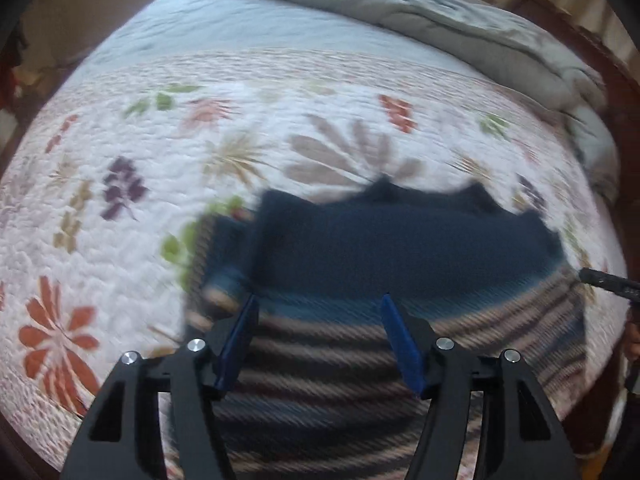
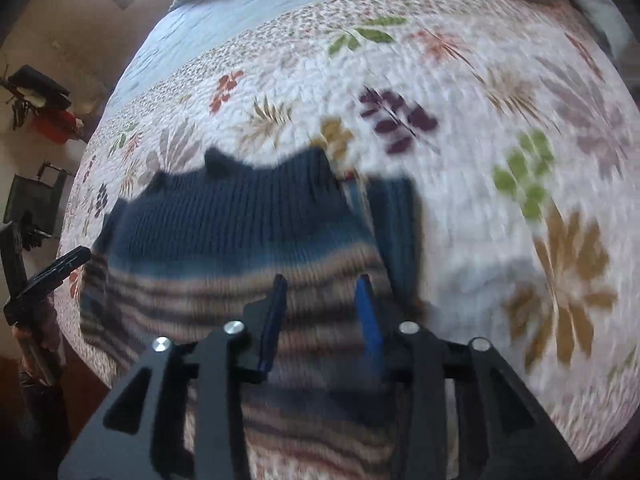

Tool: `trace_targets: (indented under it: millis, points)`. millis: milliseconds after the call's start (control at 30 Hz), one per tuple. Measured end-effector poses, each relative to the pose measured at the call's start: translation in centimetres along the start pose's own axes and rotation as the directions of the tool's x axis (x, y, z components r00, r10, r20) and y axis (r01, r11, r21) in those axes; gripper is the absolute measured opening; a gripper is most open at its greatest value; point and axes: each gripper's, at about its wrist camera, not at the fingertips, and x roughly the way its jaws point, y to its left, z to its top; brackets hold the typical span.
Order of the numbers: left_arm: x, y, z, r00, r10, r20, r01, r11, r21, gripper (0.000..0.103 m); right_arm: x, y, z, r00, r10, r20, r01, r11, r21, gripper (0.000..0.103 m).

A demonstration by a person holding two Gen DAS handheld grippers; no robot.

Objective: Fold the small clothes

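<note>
A knitted sweater [image 1: 400,248], navy at its far part and striped in tan and dark bands nearer the cameras, lies spread flat on the floral quilt [image 1: 120,240] of the bed, with a grey blanket [image 1: 440,16] bunched beyond it. The left gripper [image 1: 318,308] hangs above the sweater's striped part, blue fingers [image 1: 236,344] well apart with nothing between them. The right gripper [image 2: 322,288] hangs over the same stripes, fingers moderately parted, free of the knit

A white quilted bedspread [image 1: 168,208] printed with rust, green and purple flowers and leaves covers the bed. At its far edge lies a pale blue sheet [image 1: 224,28], and beyond that a rumpled grey-green comforter [image 1: 420,8]. A dark wooden bed frame [image 1: 624,92] borders the bedspread's right side.
</note>
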Motion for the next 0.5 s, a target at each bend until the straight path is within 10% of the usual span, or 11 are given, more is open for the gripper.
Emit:
trace_targets:
  millis: [500]
  points:
    - [4.9, -7.8, -3.9, 0.996, 0.004, -0.087, 0.003, 0.996, 0.085, 0.065, 3.7, -3.4, -6.6, 0.985, 0.083, -0.15, -0.076, 0.996, 0.05, 0.061]
